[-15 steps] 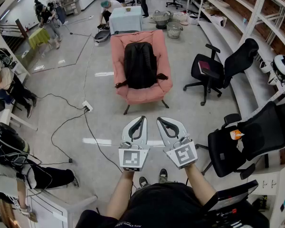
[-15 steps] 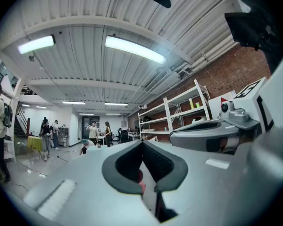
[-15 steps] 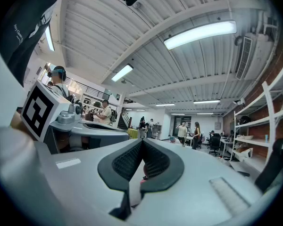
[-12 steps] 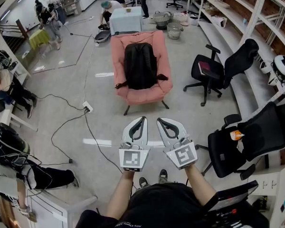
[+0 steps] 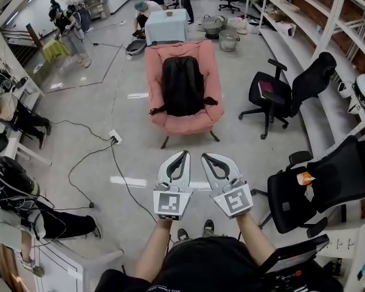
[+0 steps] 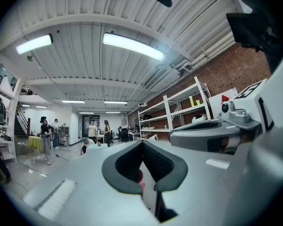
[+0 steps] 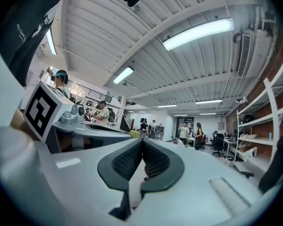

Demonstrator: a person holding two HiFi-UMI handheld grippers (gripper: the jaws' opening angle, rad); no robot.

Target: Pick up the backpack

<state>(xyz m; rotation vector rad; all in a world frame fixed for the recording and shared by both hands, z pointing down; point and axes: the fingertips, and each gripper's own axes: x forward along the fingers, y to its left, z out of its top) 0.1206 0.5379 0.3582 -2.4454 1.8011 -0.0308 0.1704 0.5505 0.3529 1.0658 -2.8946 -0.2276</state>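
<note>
A black backpack (image 5: pixel 183 85) stands upright against the back of a pink armchair (image 5: pixel 202 121) in the middle of the room, well ahead of me. I hold my left gripper (image 5: pixel 184 153) and right gripper (image 5: pixel 204 157) side by side at waist height and level, pointing toward the chair and far short of it. Both are shut with nothing between the jaws. In the left gripper view the dark pads (image 6: pixel 132 161) meet at the tip of the left gripper (image 6: pixel 142 143). In the right gripper view the right gripper (image 7: pixel 142 141) looks the same. Only a sliver of pink shows through each gap.
Black office chairs stand at right (image 5: pixel 289 89) and near right (image 5: pixel 328 181), along white shelving (image 5: pixel 328 23). Cables (image 5: pixel 88 157) and a power strip (image 5: pixel 115 137) lie on the floor at left. People sit at the left edge (image 5: pixel 12 111). A covered table (image 5: pixel 167 24) stands behind the armchair.
The head view has shifted slightly, so the armchair and office chairs sit a little to the right in the picture. Both grippers keep the same shut pose.
</note>
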